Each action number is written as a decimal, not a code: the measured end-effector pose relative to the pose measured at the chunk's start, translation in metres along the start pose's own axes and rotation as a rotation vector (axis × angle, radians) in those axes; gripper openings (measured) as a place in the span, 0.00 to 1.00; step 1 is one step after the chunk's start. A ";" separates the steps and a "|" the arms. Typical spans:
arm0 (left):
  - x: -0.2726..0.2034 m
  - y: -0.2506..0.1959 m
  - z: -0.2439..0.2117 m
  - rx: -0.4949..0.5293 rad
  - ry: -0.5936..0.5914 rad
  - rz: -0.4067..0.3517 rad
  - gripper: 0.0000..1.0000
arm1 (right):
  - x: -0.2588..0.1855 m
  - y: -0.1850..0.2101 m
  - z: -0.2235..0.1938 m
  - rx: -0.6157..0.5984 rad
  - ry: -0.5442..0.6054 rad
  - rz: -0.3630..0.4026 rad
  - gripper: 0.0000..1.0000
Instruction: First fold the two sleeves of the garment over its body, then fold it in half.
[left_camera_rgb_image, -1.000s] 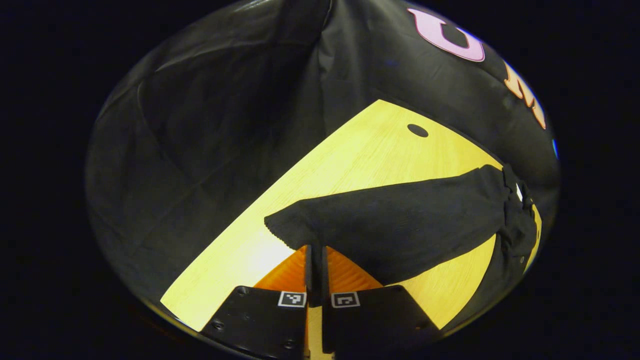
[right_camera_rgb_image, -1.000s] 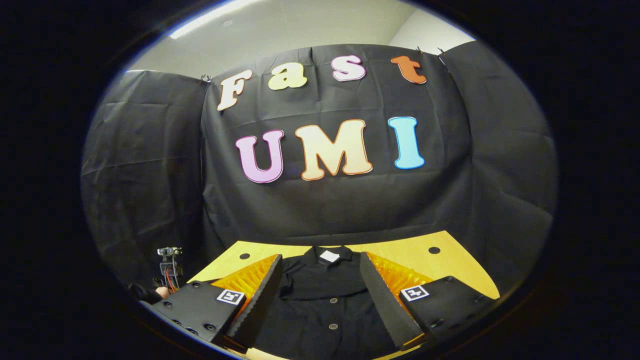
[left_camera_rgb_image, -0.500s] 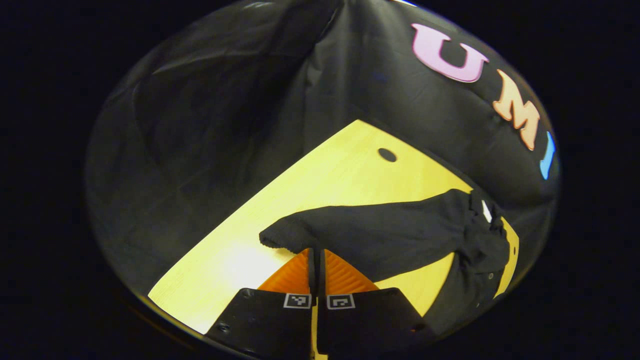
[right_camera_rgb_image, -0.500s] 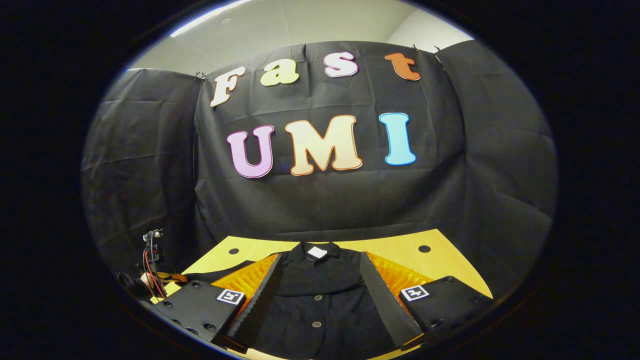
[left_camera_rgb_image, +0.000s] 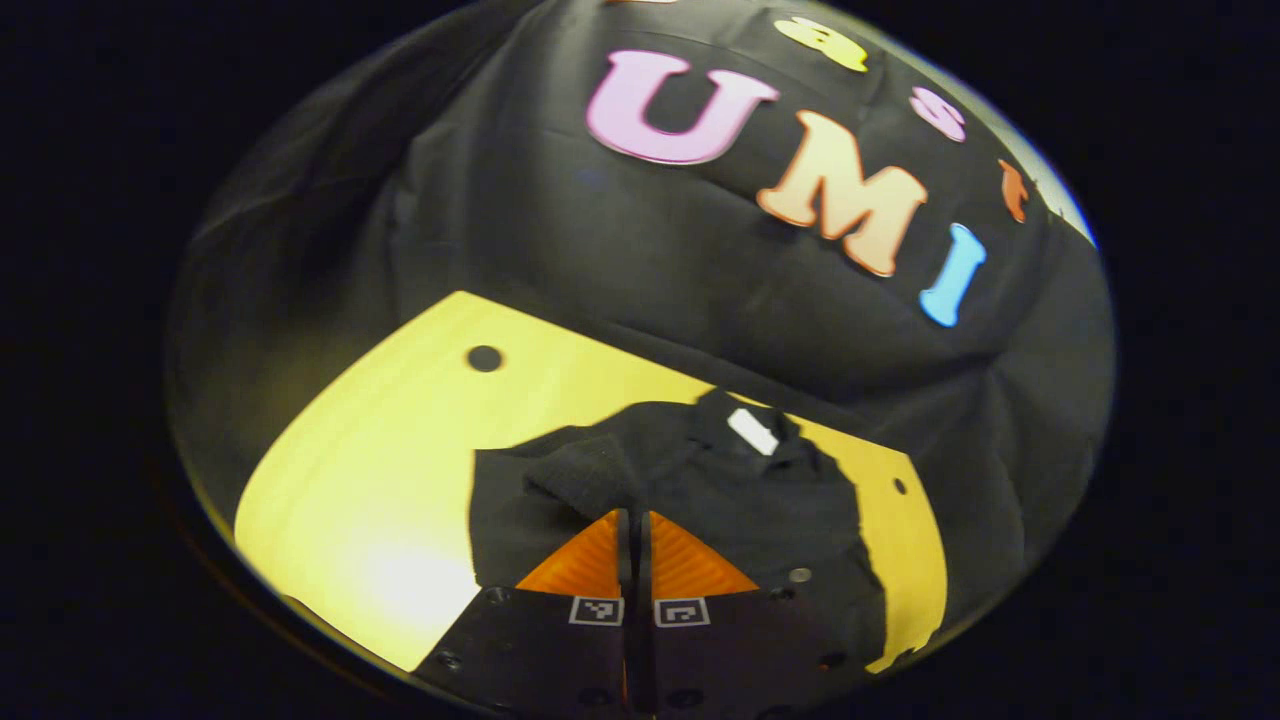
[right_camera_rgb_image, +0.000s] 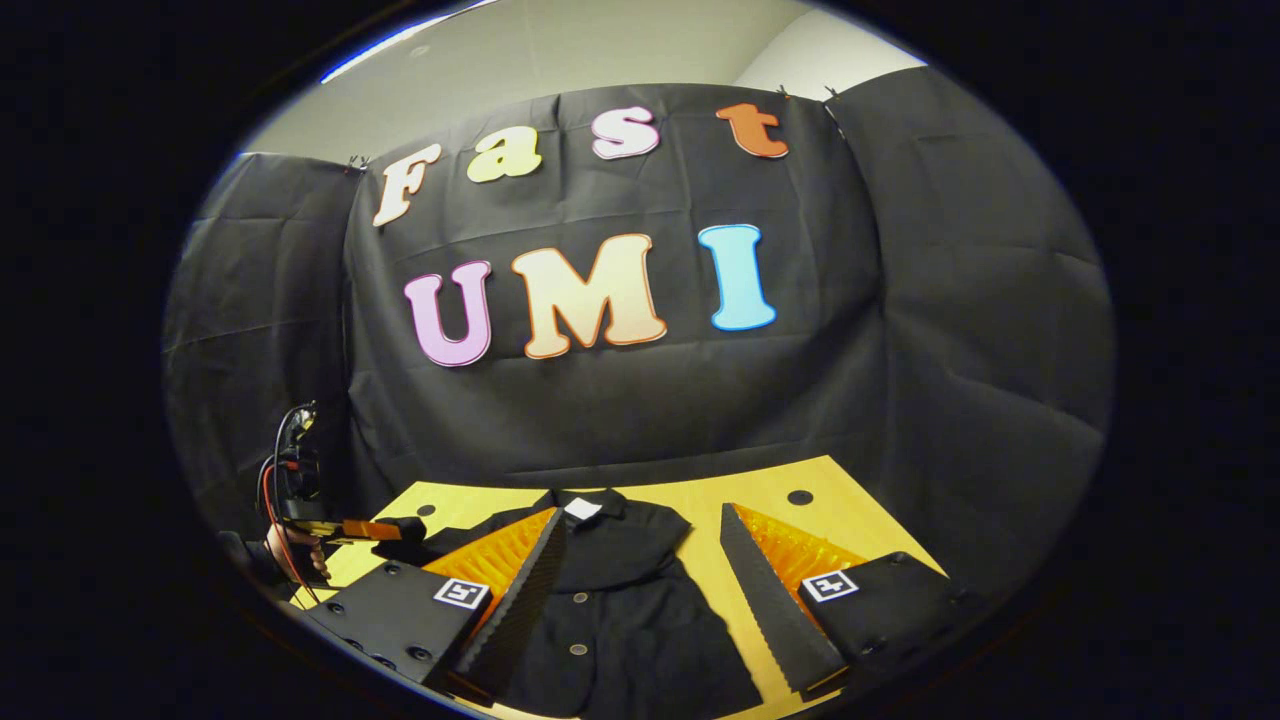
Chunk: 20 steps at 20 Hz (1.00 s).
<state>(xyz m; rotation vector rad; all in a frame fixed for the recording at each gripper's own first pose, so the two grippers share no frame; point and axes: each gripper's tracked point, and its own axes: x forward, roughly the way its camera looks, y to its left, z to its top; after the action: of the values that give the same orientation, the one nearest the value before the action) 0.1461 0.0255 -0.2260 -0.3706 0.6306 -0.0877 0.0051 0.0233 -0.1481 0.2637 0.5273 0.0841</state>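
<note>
A black garment (left_camera_rgb_image: 760, 500) is laid out on the yellow tabletop (left_camera_rgb_image: 380, 440), collar with its white tag (left_camera_rgb_image: 752, 431) toward the booth wall. The left sleeve (left_camera_rgb_image: 575, 475) is pinched at its cuff end by the left tongs (left_camera_rgb_image: 633, 520), which are clenched on the cloth and held over the garment's body (buttons can be seen down the front). The right tongs (right_camera_rgb_image: 640, 590) are spread wide apart above the garment's front, nothing gripped. In the right gripper view, a hand (right_camera_rgb_image: 290, 550) is seen holding the left tongs off to the side.
</note>
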 end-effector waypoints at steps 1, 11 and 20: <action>0.006 -0.028 -0.003 0.016 0.011 -0.039 0.00 | 0.000 -0.009 -0.001 0.006 0.002 -0.011 0.97; 0.077 -0.251 -0.048 0.018 0.086 -0.269 0.17 | 0.008 -0.098 -0.022 0.045 0.033 -0.053 0.97; 0.060 -0.236 -0.066 0.107 0.095 -0.212 0.95 | 0.038 -0.085 -0.072 0.017 0.140 0.004 0.97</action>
<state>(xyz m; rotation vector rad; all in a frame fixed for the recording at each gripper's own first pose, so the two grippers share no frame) 0.1633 -0.2261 -0.2228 -0.3308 0.6758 -0.3421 0.0025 -0.0368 -0.2492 0.2770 0.6667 0.1025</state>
